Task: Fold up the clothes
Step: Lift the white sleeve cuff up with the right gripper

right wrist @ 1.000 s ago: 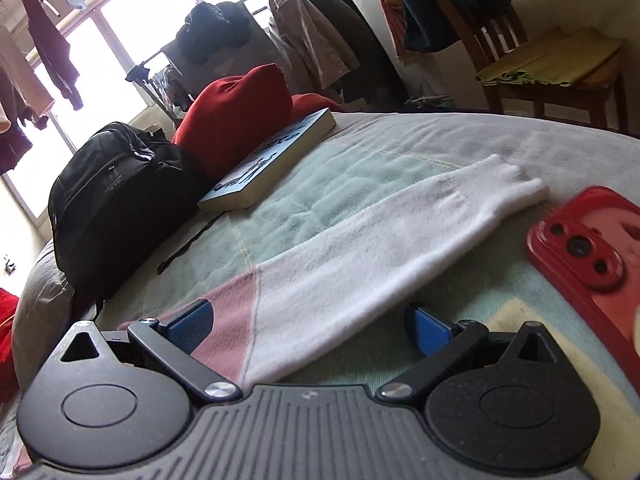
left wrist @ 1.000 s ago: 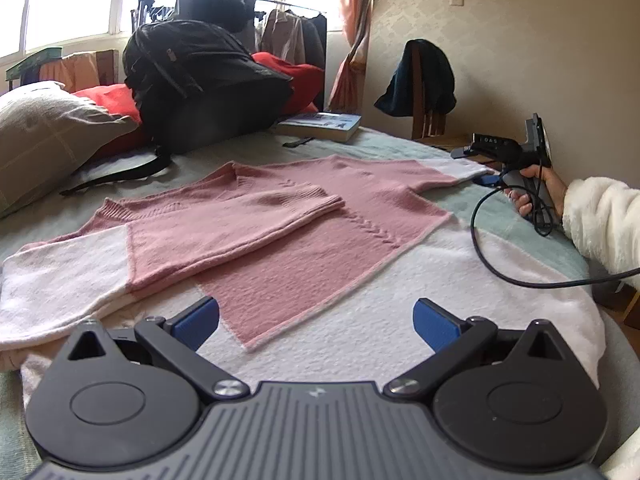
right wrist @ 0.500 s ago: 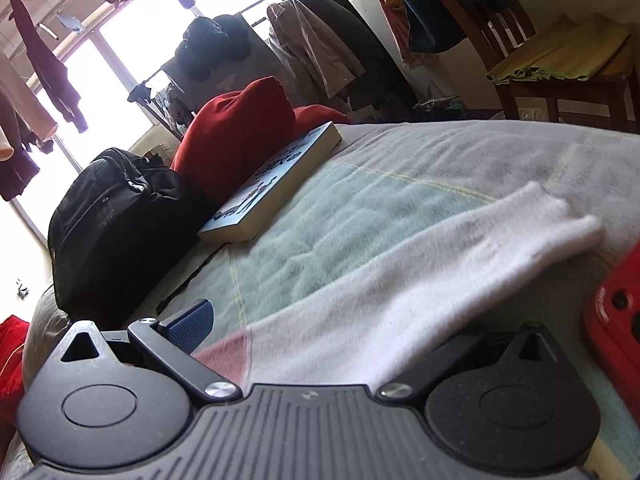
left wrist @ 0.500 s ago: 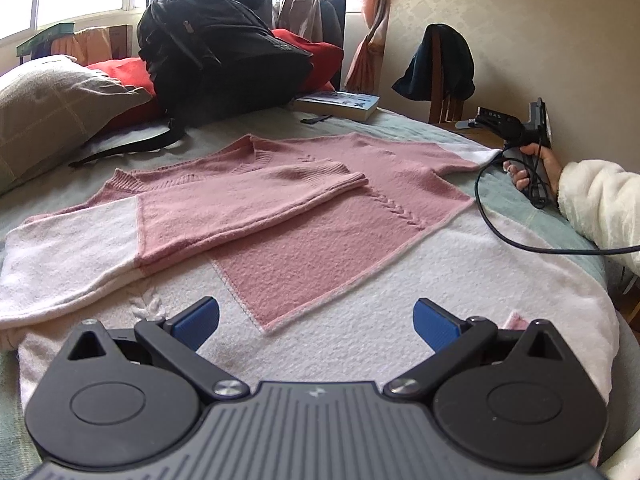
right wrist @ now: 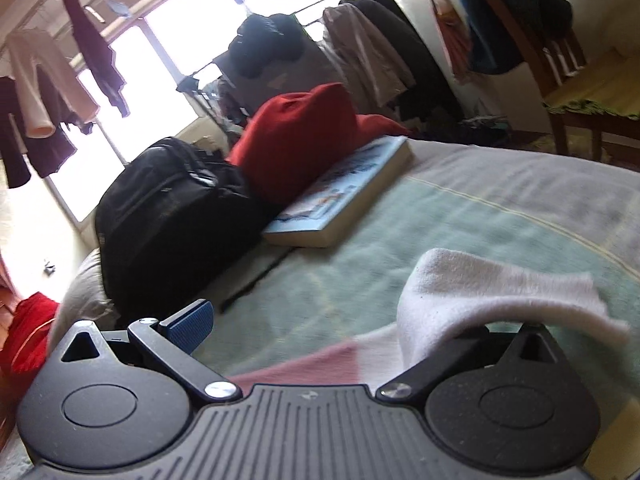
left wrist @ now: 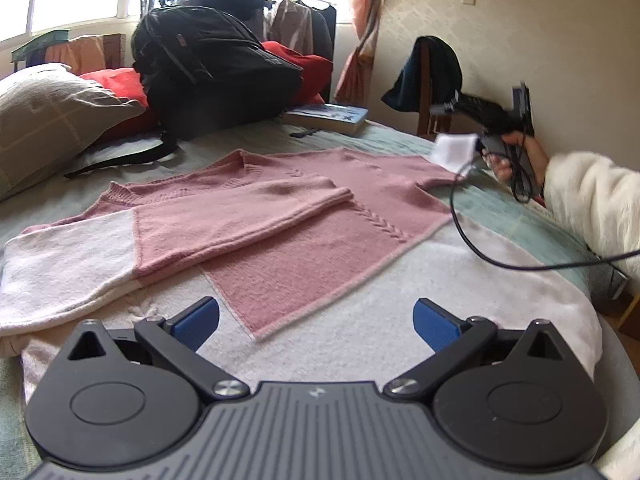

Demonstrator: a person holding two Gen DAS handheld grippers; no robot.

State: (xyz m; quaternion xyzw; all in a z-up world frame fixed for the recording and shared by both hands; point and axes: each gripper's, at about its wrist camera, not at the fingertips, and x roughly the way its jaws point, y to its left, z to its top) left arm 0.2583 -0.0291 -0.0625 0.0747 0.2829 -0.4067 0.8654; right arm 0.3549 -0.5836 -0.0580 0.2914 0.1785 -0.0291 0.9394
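Left claw: my left gripper (left wrist: pixel 316 318) hangs wide open and empty, low over the near hem of the sweater (left wrist: pixel 320 216).
Right claw: my right gripper (right wrist: pixel 320 332) has the white sleeve (right wrist: pixel 496 292) draped over its right finger; the left finger stands out to the side, so the jaws look well apart. Whether the cloth is pinched or only hooked I cannot tell.
Sweater: pink and white, flat on the bed (left wrist: pixel 500 216); one sleeve already lies folded across the chest, the other is lifted off the bed at the far right, its cuff (left wrist: pixel 456 150) in the air.
Doing it well: I judge the lifted sleeve wants carrying across the chest to lie over its mate. I'd keep it low and taut so the knit doesn't twist, and mind the cable (left wrist: pixel 480 240) trailing near the hem.
Surface: soft green bedcover that gives, so a crease may need smoothing by the free claw.
Beyond: a book (right wrist: pixel 340 204), a black backpack (left wrist: pixel 212 68), a pillow (left wrist: pixel 52 120) and red bedding crowd the far side.
Room: a clothes rail against bright windows, a chair with a dark garment by the wall.
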